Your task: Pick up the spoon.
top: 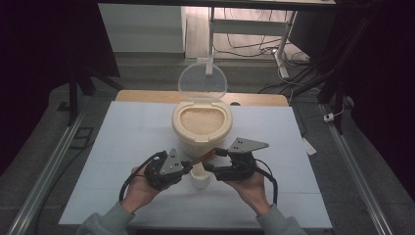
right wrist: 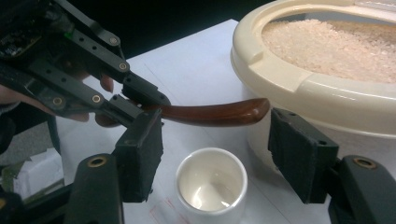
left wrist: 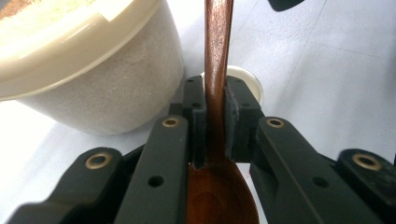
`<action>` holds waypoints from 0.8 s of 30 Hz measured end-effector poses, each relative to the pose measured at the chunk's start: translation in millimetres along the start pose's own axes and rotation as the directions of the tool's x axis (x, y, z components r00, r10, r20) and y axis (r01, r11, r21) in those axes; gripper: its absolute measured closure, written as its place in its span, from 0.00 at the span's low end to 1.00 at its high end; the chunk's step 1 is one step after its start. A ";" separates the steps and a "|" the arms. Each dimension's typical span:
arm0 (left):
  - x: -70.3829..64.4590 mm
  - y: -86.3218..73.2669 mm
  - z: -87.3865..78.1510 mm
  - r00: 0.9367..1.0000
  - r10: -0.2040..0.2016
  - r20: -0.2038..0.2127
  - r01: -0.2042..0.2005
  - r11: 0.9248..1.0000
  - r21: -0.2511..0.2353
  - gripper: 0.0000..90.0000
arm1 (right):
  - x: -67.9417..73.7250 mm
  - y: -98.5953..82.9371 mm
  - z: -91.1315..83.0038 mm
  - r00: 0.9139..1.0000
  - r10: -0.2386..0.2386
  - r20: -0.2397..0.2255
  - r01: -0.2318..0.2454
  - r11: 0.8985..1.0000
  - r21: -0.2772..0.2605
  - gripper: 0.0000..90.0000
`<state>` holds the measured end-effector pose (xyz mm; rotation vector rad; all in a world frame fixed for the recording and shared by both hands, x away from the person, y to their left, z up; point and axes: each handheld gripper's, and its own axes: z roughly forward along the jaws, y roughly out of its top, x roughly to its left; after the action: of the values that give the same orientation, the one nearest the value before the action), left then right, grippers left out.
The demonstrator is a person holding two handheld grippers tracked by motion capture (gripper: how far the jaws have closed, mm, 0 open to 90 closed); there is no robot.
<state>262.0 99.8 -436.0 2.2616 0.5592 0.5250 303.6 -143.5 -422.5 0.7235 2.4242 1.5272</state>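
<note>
1. The left gripper [top: 188, 166] is clamped on a wooden spoon [top: 201, 158] at its neck, the bowl toward the hand and the handle pointing to 2 o'clock.
2. The right gripper [top: 215, 159] is wide open; the handle's tip lies between its jaws, touching neither.
3. A white cup [top: 200, 176] stands on the surface [top: 127, 147] just below the spoon, between both grippers.
4. A rice tub [top: 201, 125], lid [top: 202, 81] raised, sits at 12 o'clock from the cup.
</note>
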 end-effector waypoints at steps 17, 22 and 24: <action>-5.8 0.2 4.6 1.000 0.013 -0.011 -0.013 1.000 0.005 0.88 | 5.3 -1.0 5.6 0.998 0.056 -0.007 -0.056 0.996 -0.063 0.58; -8.0 0.4 6.0 0.999 0.027 -0.020 -0.027 1.000 0.012 0.88 | 5.5 -1.0 5.1 0.996 0.082 -0.023 -0.084 0.992 -0.095 0.67; -8.2 0.2 6.3 0.999 0.029 -0.021 -0.029 0.999 0.013 0.88 | 5.1 -1.2 5.0 0.996 0.085 -0.028 -0.087 0.991 -0.099 0.68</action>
<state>258.6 91.8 -441.5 2.2819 0.5427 0.5620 300.8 -137.4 -425.4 0.8039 2.3420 1.6853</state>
